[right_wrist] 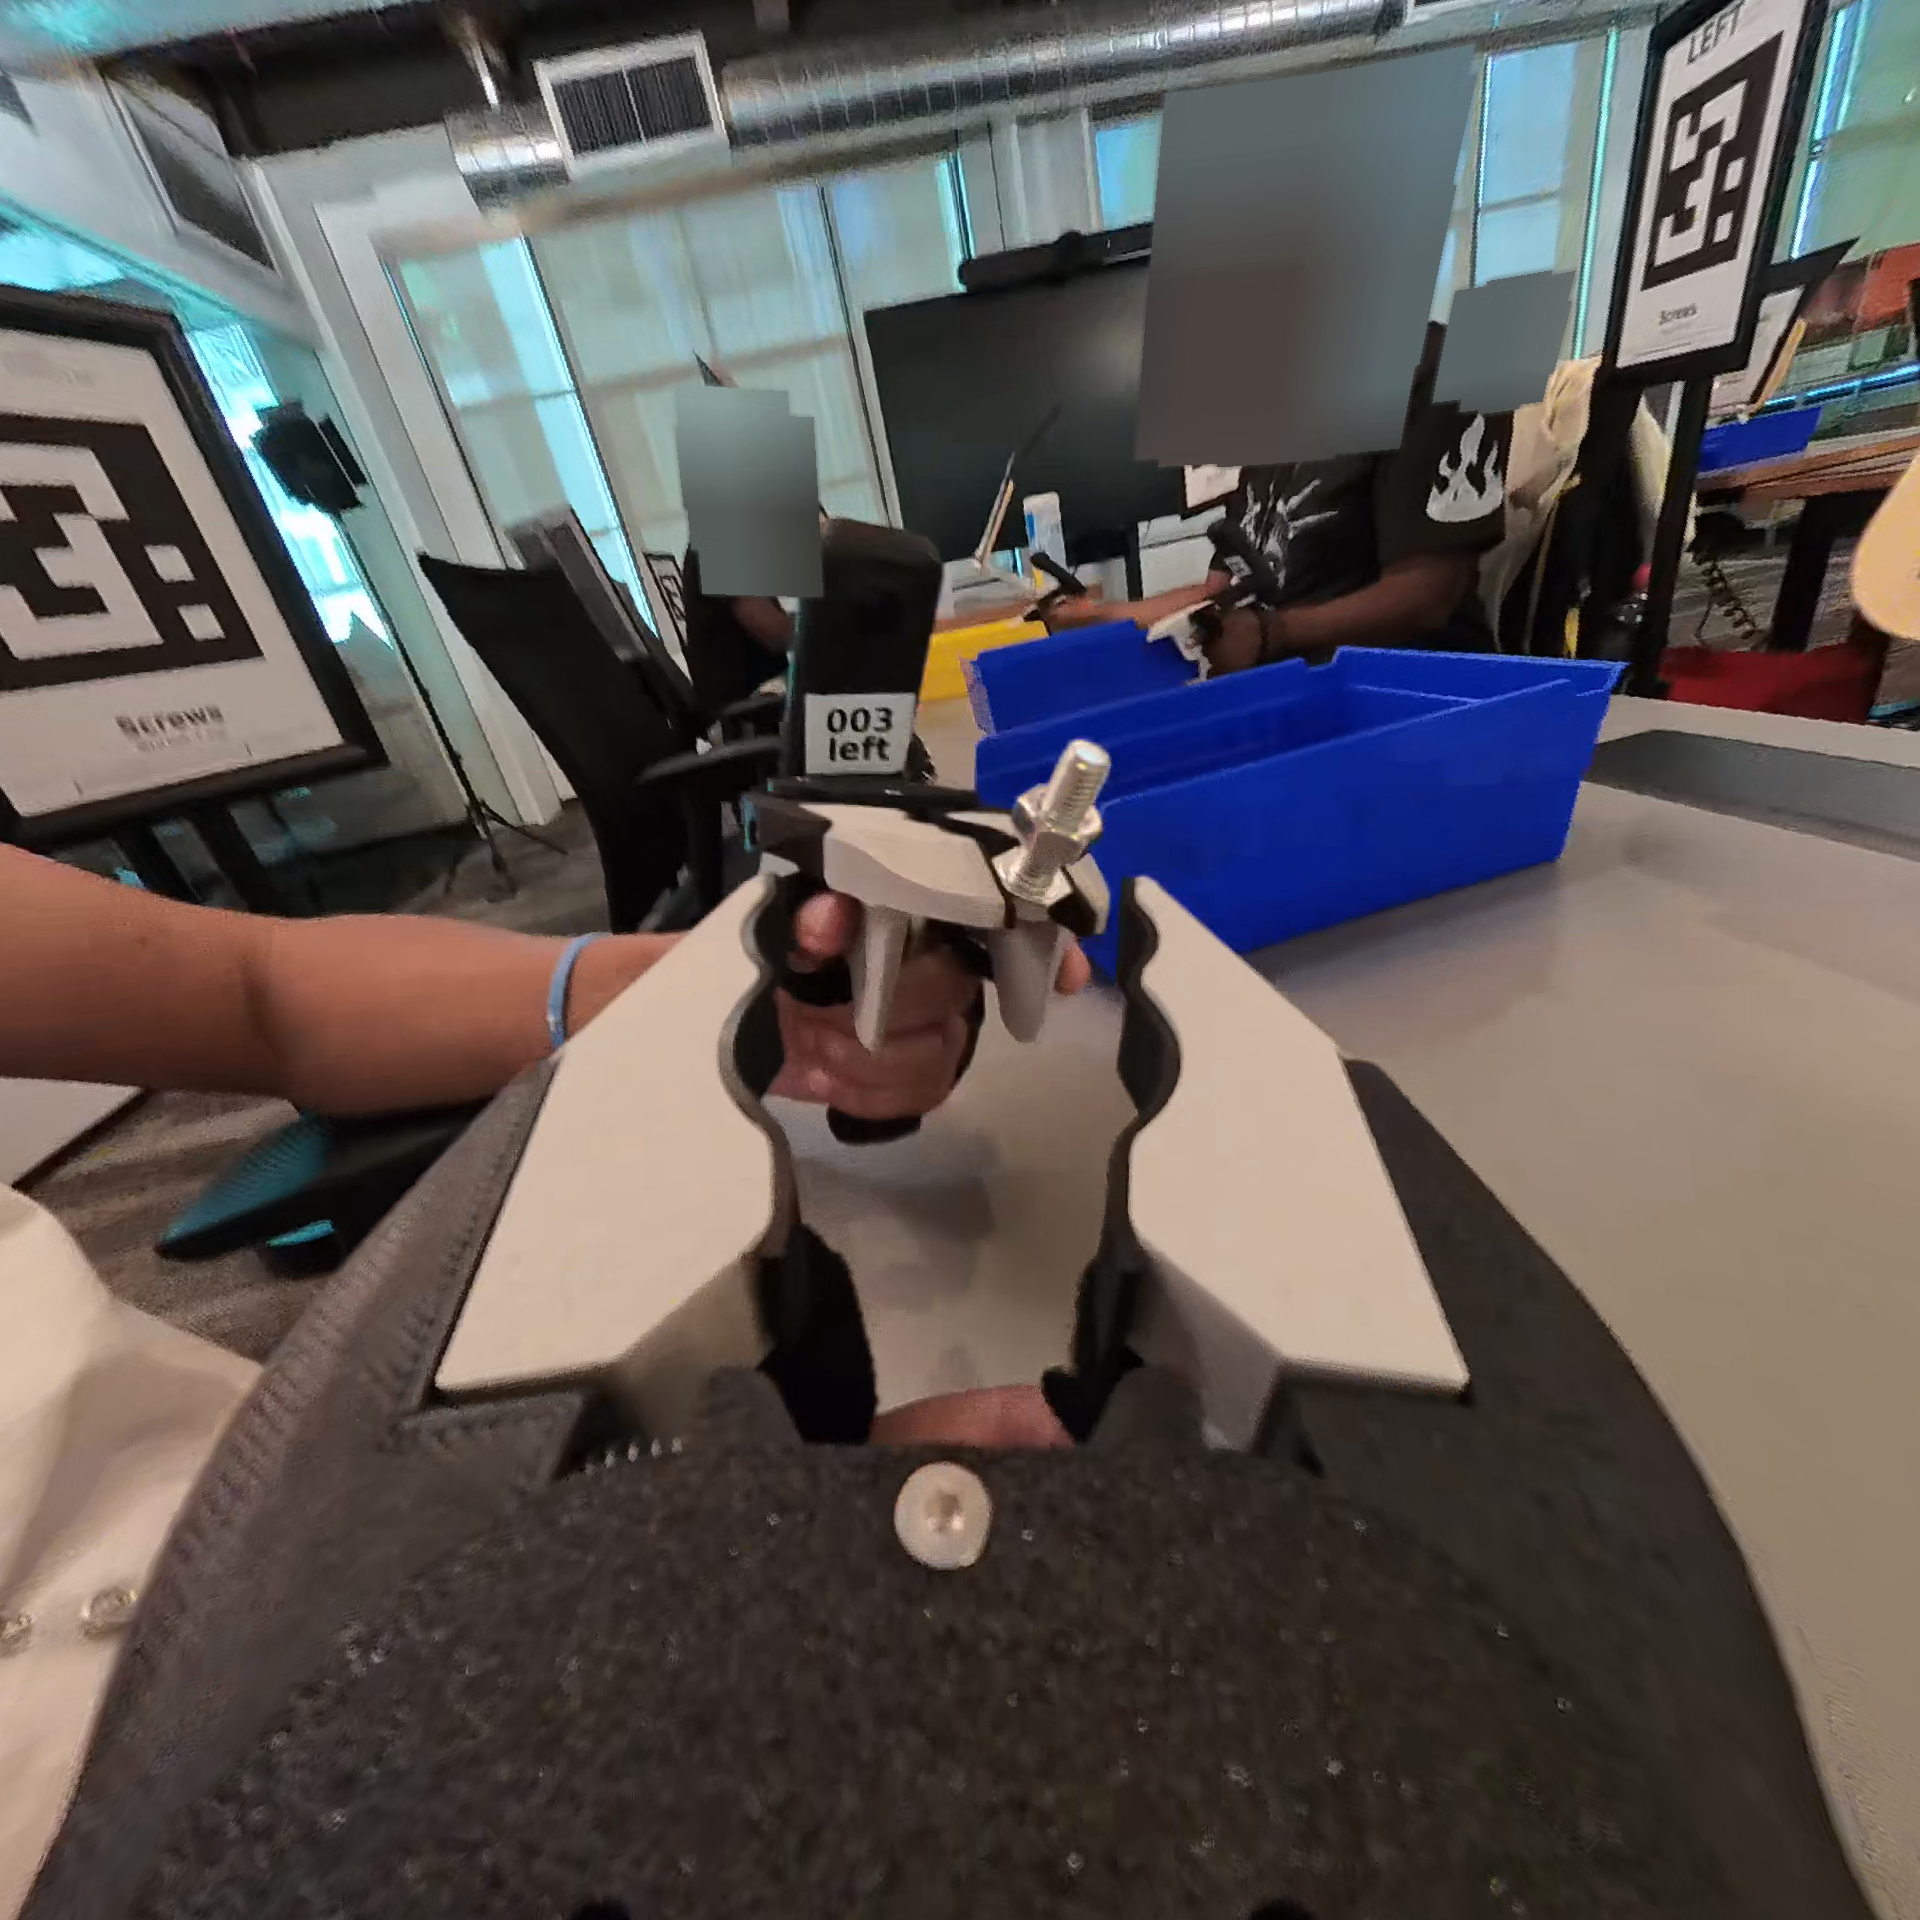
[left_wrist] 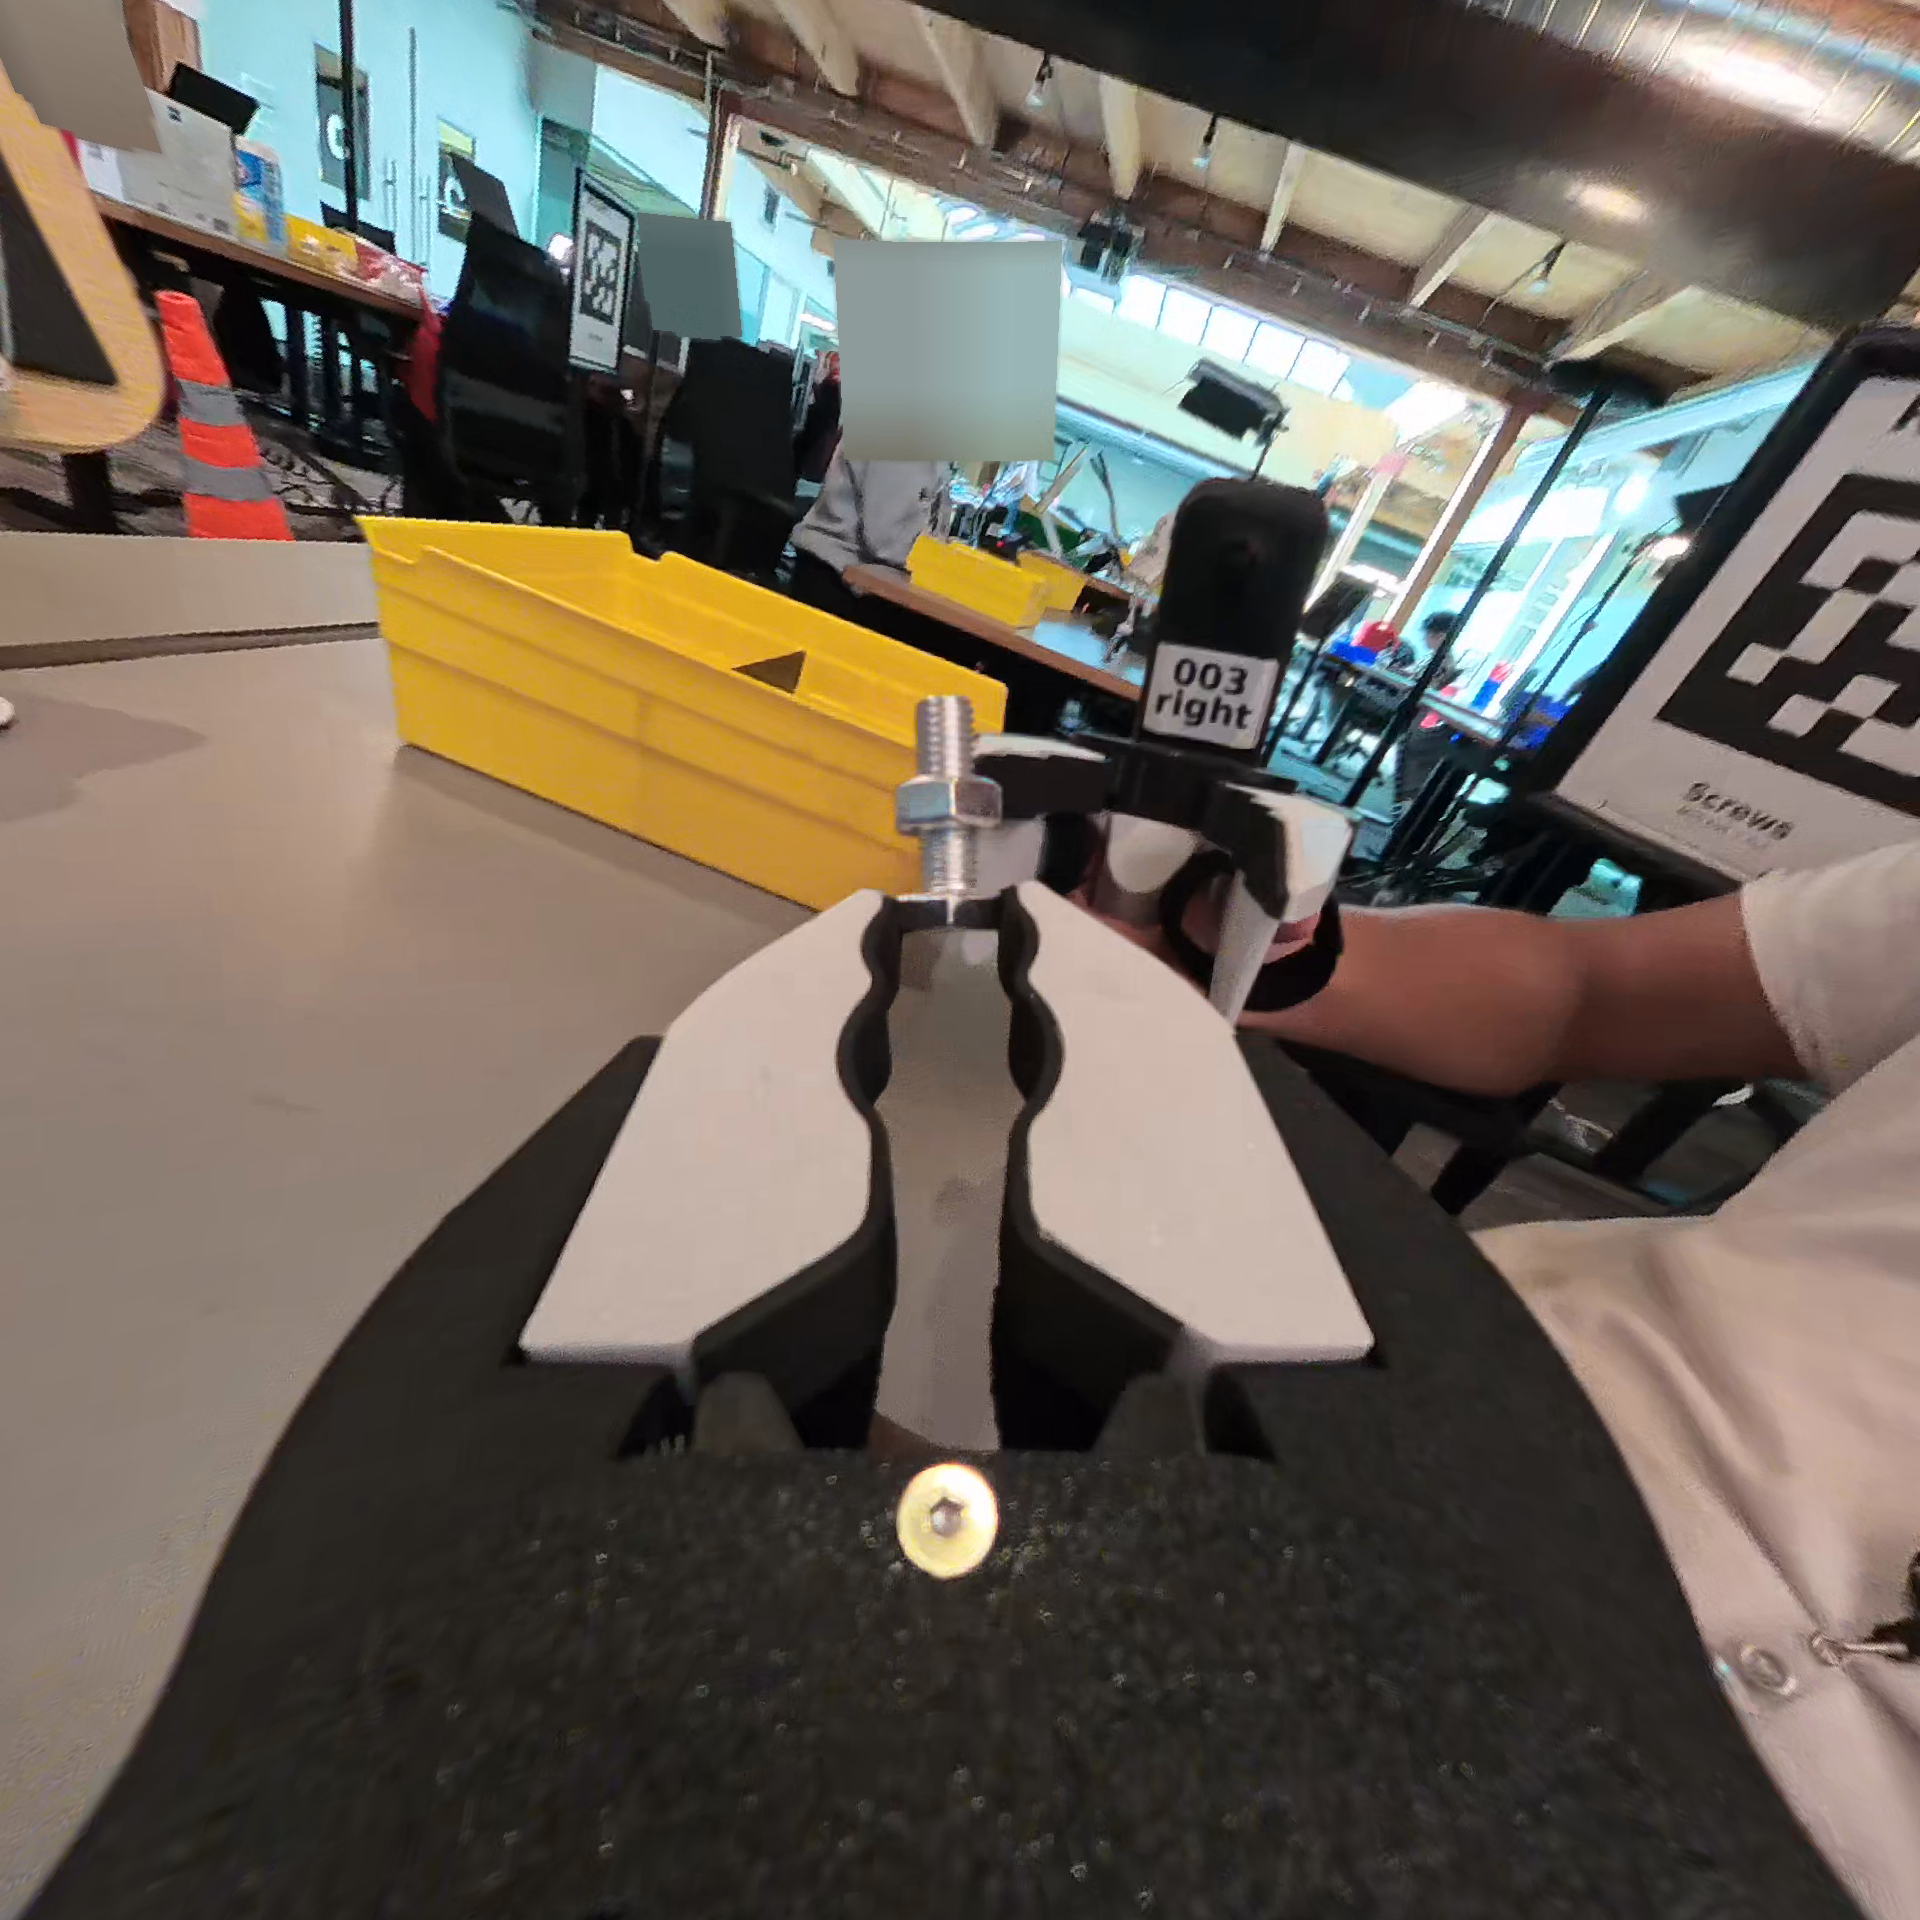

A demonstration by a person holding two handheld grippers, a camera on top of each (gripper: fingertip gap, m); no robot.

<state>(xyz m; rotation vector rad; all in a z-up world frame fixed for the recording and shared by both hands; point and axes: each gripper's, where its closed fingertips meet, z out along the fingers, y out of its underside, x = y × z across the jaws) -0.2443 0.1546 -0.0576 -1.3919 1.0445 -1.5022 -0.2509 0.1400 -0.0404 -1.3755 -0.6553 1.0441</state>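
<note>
My left gripper (left_wrist: 945,920) is shut on the head of a silver bolt (left_wrist: 943,862) and holds it upright above the grey table (left_wrist: 260,987). A hex nut (left_wrist: 948,805) sits partway down the bolt's thread. My right gripper (right_wrist: 948,914) is open and empty. In the left wrist view it (left_wrist: 1153,821) stands just right of the nut, with one fingertip close beside it. In the right wrist view the left gripper (right_wrist: 1039,899) shows straight ahead with the bolt (right_wrist: 1075,774) and nut (right_wrist: 1058,819) tilted to the right, beyond my open fingers (right_wrist: 1195,1039).
A yellow bin (left_wrist: 623,707) stands on the table behind the bolt. A blue bin (right_wrist: 1299,810) stands on the table (right_wrist: 1558,1039) at the right. Black-and-white marker boards (left_wrist: 1818,623), chairs, an orange cone (left_wrist: 213,436) and people at other tables are around. Left and right tips are no more than a few centimetres apart.
</note>
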